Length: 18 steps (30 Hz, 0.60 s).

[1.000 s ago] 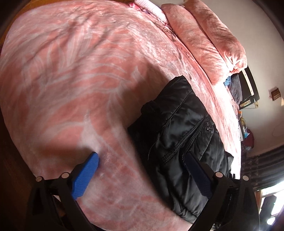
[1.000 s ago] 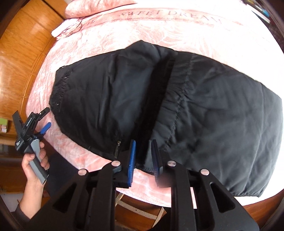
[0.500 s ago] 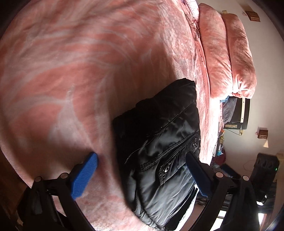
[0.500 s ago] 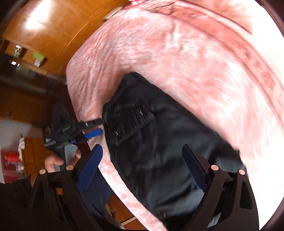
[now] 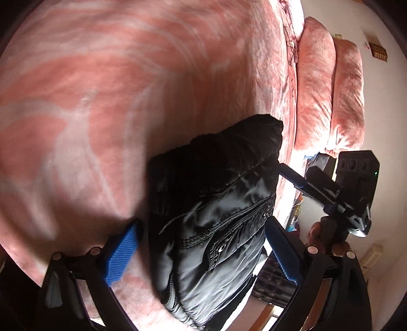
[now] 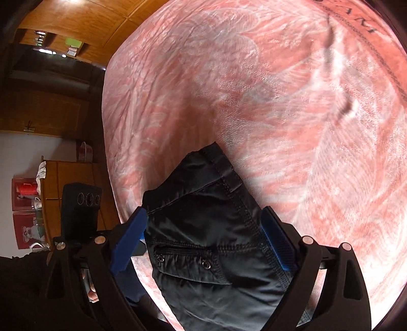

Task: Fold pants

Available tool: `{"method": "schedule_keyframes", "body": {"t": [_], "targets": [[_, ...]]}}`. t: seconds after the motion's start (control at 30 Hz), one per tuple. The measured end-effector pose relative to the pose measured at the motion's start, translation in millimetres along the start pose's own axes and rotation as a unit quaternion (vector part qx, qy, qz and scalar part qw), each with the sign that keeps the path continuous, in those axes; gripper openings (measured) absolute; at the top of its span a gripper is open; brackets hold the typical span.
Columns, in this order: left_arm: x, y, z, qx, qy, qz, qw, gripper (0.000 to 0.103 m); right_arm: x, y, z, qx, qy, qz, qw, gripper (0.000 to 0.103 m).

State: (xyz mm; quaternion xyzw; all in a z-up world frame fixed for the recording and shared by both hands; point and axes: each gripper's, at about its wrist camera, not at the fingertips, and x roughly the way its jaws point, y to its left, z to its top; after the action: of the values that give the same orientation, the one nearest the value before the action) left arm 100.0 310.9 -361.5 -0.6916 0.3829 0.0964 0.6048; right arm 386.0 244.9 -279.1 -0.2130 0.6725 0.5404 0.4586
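Note:
Black shiny pants (image 5: 229,157) lie folded on a pink patterned bedspread (image 5: 127,89), close to the bed's edge. In the left wrist view my left gripper (image 5: 203,226) is open, its blue fingers straddling the zipped pocket end without pressing it. The right gripper (image 5: 287,173) comes in from the right, held by a hand (image 5: 320,234). In the right wrist view my right gripper (image 6: 203,212) is open, with a stitched corner of the pants (image 6: 203,267) between its fingers and not pinched. The left gripper's camera housing (image 6: 81,203) shows at the left.
Two pink pillows (image 5: 330,96) lie at the head of the bed. The bedspread (image 6: 254,89) stretches wide beyond the pants. Wooden wardrobe panels (image 6: 76,23) and a low wooden cabinet (image 6: 63,183) stand past the bed's edge.
My right gripper opened off the pants' edge and swung along the pants to the corner near the left gripper. The left gripper rolled and sank slightly, staying open.

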Motion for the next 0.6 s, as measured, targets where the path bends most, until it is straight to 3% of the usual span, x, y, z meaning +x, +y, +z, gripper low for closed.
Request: {"method": "schedule_keyframes", "body": {"t": [0.13,0.17,0.2,0.37,0.53,0.6], "targets": [[2.2,-2.0,4.1,-0.011,0.004,-0.009,0.9999,0.093,15.9,-3.5,10.0,-0.01,0.023,0.008,1.0,0.091],[2.1,-3.0,3.7,-0.007,0.003,-0.009,0.9999,0.079,19.0,-4.0,11.5,-0.011,0.028,0.011,0.999,0.091],[2.3,-3.1,2.8,-0.003,0.005,0.0,1.0,0.073,22.1,-4.1,13.3,-0.015,0.034,0.015,0.999,0.091],[0.0,1.7,1.5,-0.008,-0.006,0.004,0.9999,0.059,34.4,-0.7,19.8,-0.033,0.056,0.018,0.998,0.092],[-3.5,1.0,-2.5,0.015,-0.016,0.018,0.9996,0.039,29.5,-0.5,14.4,-0.043,0.052,-0.022,0.997,0.044],[-4.3,-2.2,-4.8,0.028,-0.021,0.016,0.9993,0.035,18.5,0.7,8.8,-0.042,0.037,-0.023,0.998,0.036]]}}
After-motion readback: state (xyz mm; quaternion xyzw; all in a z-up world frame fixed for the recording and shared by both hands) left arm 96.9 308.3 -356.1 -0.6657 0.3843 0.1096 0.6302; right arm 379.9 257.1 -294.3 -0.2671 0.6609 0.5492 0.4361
